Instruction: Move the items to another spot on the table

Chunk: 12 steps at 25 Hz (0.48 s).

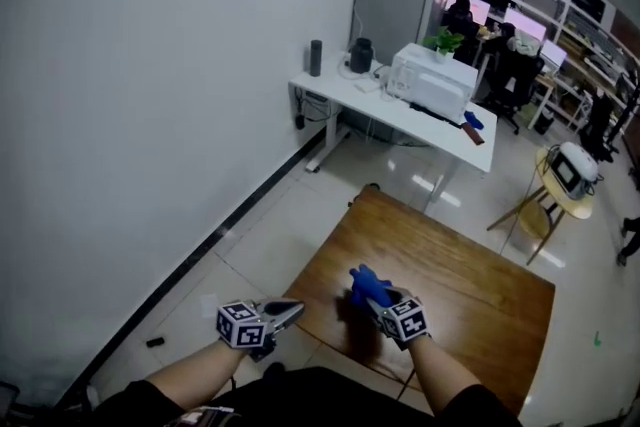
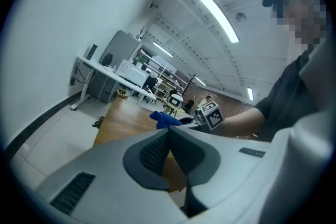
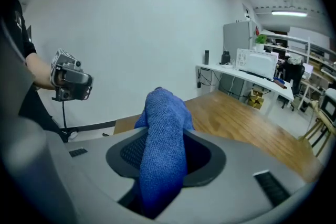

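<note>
While the right claw (image 1: 378, 297) is clamped on a blue knitted cloth (image 1: 365, 283), the job looks to me to be in mid-carry: the cloth is picked up but not yet set down anywhere. Its jaws stand partway closed, pressing the fabric from both sides, and a bunched fold of the cloth sticks up past the tips. The cloth hangs over the near left part of the brown wooden table (image 1: 470, 285). From the dark shadow on the wood beneath, I judge it is lifted off the surface, though I can't be sure no corner touches.

The left claw (image 1: 292, 311) holds nothing. Its jaws are pressed together at the tips, and it sits off the table's near left edge, over the floor, just beside the other claw.

What is left, as I read it, is to choose a new place on the table, lower the cloth there and let go. Most of the tabletop beyond and to the right lies bare, so there is plenty of room.

Counting up: one blue cloth, the only item I can see to move; one wooden table; two claws, one full and one empty. Farther back stands one white desk (image 1: 400, 110) with one white microwave (image 1: 432, 83) on it.
</note>
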Each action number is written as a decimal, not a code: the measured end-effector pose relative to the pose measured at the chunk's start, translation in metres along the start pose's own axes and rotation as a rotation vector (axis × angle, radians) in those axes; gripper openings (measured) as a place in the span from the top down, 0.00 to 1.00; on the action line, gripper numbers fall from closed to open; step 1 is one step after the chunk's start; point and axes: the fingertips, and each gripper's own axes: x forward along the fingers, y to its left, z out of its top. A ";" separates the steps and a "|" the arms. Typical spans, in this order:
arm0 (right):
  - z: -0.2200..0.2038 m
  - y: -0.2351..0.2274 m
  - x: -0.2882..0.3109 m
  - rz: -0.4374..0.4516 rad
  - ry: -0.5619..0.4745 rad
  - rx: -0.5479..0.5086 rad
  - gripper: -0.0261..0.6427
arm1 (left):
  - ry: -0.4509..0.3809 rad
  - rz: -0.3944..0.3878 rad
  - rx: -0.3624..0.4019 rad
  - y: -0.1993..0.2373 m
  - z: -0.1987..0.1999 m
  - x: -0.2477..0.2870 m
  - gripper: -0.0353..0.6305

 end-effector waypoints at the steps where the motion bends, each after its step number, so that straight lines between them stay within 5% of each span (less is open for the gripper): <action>1: 0.008 0.016 0.019 0.003 0.007 0.001 0.73 | 0.018 -0.004 0.003 0.014 -0.001 -0.018 0.96; 12: 0.000 0.166 0.159 0.102 0.180 -0.089 0.70 | 0.078 0.050 -0.064 0.096 -0.012 -0.166 0.96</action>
